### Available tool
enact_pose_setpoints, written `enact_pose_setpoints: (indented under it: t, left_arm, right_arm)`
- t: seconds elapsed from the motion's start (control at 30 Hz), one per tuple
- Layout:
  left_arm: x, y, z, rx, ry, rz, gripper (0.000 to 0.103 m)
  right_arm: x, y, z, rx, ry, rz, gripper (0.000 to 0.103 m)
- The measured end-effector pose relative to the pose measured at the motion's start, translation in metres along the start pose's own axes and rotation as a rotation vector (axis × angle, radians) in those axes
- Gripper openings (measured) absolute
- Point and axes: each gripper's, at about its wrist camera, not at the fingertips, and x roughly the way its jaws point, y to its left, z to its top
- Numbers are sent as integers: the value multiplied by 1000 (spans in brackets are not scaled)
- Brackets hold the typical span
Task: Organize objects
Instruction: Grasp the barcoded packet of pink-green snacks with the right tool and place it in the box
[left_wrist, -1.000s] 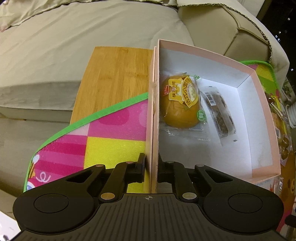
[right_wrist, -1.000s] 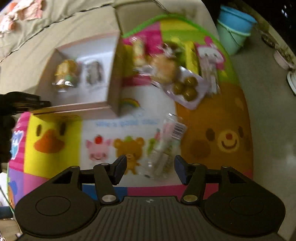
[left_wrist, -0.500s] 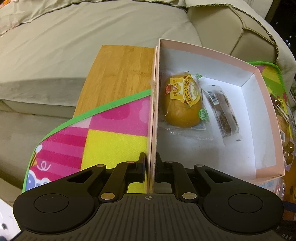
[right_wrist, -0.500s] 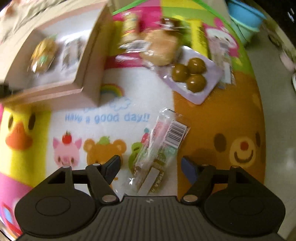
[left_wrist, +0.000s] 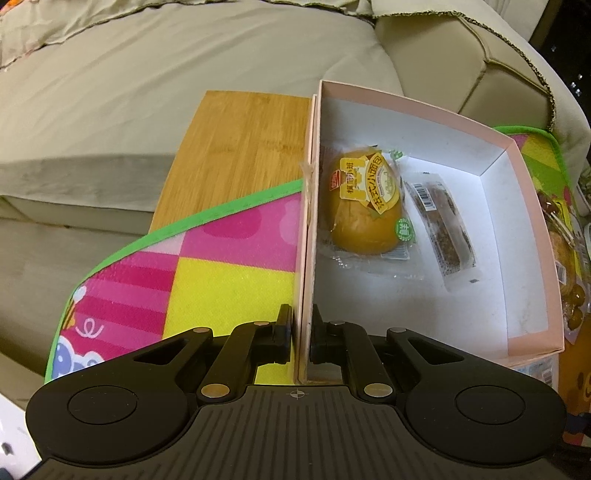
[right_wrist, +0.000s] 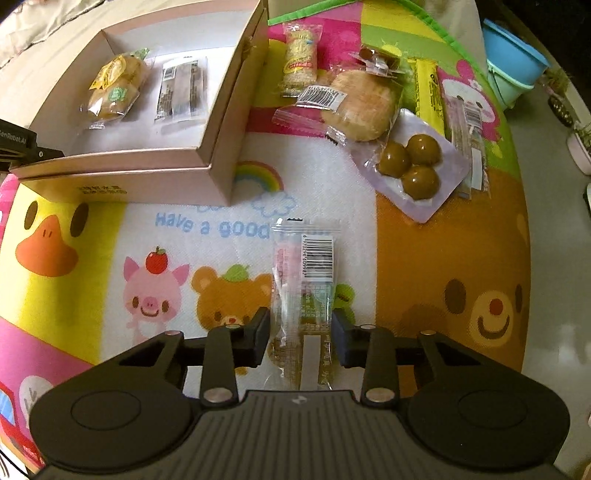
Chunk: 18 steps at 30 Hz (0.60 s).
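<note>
Overhead, from the right wrist view, the cartoon play mat (right_wrist: 110, 229) carries everything. At ten o'clock sits the pink box (right_wrist: 218, 129), open-topped and white inside, holding a wrapped yellow bun (right_wrist: 114, 88) and, just beside it, a dark bar in clear film (right_wrist: 181, 90). Loose snacks crowd the mat from twelve to two o'clock: a sesame bar (right_wrist: 301, 59), a round pastry in a clear bag (right_wrist: 360, 105), a purple tray of three brown balls (right_wrist: 412, 166) and yellow stick packs (right_wrist: 430, 96), several overlapping. Blue tubs (right_wrist: 515, 70) stand off the mat at two o'clock.

Near six o'clock lies the long clear snack packet (right_wrist: 304, 280), pinkish contents on one side, barcode label up, running away from the camera. The right tongs (right_wrist: 302, 330) stand wide apart, one finger on each side of the packet's near end; whether they touch the wrapper I cannot tell.

From the left wrist view, a bamboo board (left_wrist: 240, 147) lies at eleven o'clock before the beige sofa (left_wrist: 147, 74). The left tongs (left_wrist: 303, 332) are nearly closed, pinching the box's near left wall between them.
</note>
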Motion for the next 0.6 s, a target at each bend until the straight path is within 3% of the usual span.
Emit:
enact_pose_setpoints:
  t: [0.4, 0.5, 0.6]
  left_arm:
    - [0, 6, 0, -2, 13, -47, 12]
    - [1, 9, 0, -17, 16, -68, 13]
    - [1, 11, 0, -23, 21, -80, 14]
  right_arm:
    - [-56, 19, -6, 28, 100, 116, 34]
    - [-90, 27, 1, 33, 69, 157, 34]
    - [-127, 33, 25, 34, -18, 205, 34]
